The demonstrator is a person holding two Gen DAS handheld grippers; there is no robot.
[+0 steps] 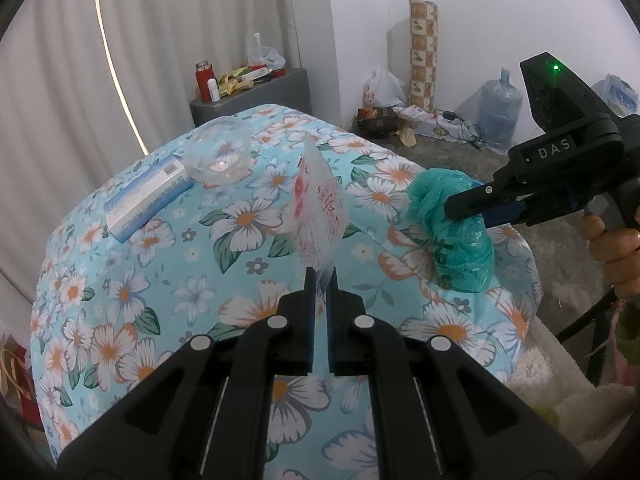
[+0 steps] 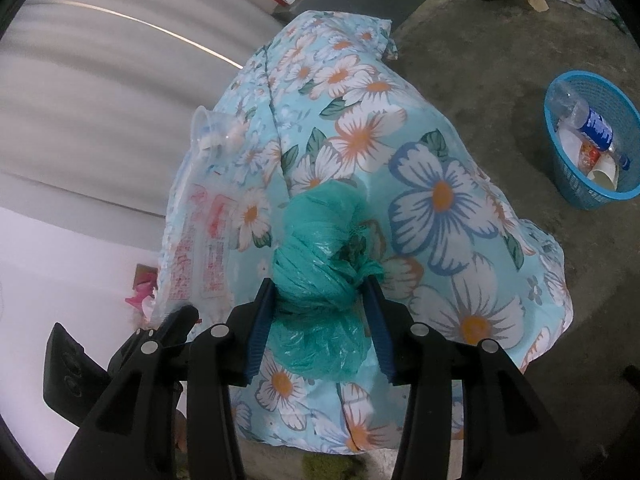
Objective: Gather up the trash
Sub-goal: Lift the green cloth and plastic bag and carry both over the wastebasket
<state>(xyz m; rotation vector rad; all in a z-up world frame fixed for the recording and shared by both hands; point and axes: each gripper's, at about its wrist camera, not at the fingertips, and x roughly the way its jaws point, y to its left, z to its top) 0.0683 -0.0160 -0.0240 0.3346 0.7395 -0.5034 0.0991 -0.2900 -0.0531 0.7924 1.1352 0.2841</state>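
My left gripper (image 1: 320,276) is shut on the lower edge of a clear plastic wrapper with red print (image 1: 318,216) and holds it upright over the floral cloth; the wrapper also shows in the right wrist view (image 2: 202,252). My right gripper (image 2: 320,292) is closed around a knotted green plastic bag (image 2: 320,264) that bulges between the blue pads; in the left wrist view this gripper (image 1: 454,210) presses into the bag (image 1: 452,232) at the cloth's right edge. A blue mesh basket (image 2: 576,184) with a bottle and cups stands on the floor, far right.
A clear plastic cup (image 1: 218,154) and a blue-white box (image 1: 146,196) lie on the floral cloth (image 1: 180,272) at the far left. A grey cabinet (image 1: 256,100) with clutter stands behind. A water jug (image 1: 500,112), bags and cables lie on the concrete floor by the wall.
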